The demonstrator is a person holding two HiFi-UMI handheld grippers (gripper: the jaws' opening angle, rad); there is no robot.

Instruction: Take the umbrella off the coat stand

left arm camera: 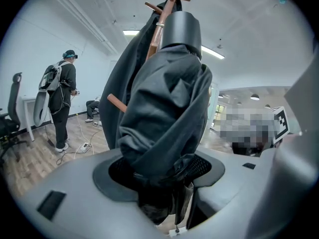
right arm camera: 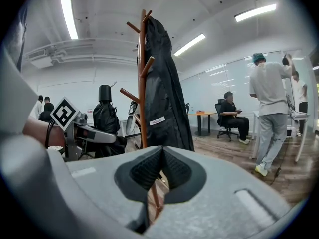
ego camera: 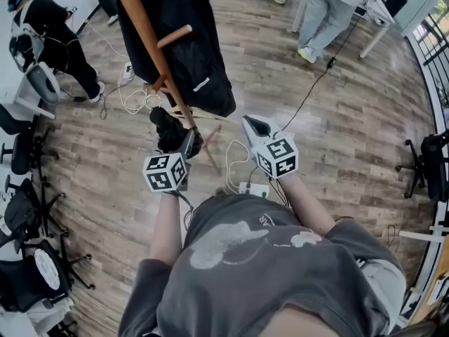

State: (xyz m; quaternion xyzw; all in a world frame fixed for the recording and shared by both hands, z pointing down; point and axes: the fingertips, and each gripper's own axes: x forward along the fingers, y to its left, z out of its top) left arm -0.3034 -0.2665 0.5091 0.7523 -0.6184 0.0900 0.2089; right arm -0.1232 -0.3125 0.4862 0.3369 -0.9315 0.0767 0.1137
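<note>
The folded black umbrella (ego camera: 167,126) stands upright between the jaws of my left gripper (ego camera: 179,143), which is shut on its lower part. In the left gripper view the umbrella (left arm camera: 167,98) fills the middle, its round cap on top, with my left gripper (left arm camera: 159,171) closed round its base. The wooden coat stand (ego camera: 151,44) with a black coat (ego camera: 186,55) rises just behind it. From the right gripper view the umbrella (right arm camera: 104,116) hangs left of the coat stand (right arm camera: 143,83), apart from its pegs. My right gripper (ego camera: 254,125) is shut and holds nothing, its pads meeting (right arm camera: 162,166).
A power strip (ego camera: 252,188) and cables lie on the wooden floor by the stand's foot. Office chairs (ego camera: 28,209) crowd the left edge, and another chair (ego camera: 428,163) is at the right. One person (ego camera: 49,41) stands at the far left, another (ego camera: 330,12) at the back right.
</note>
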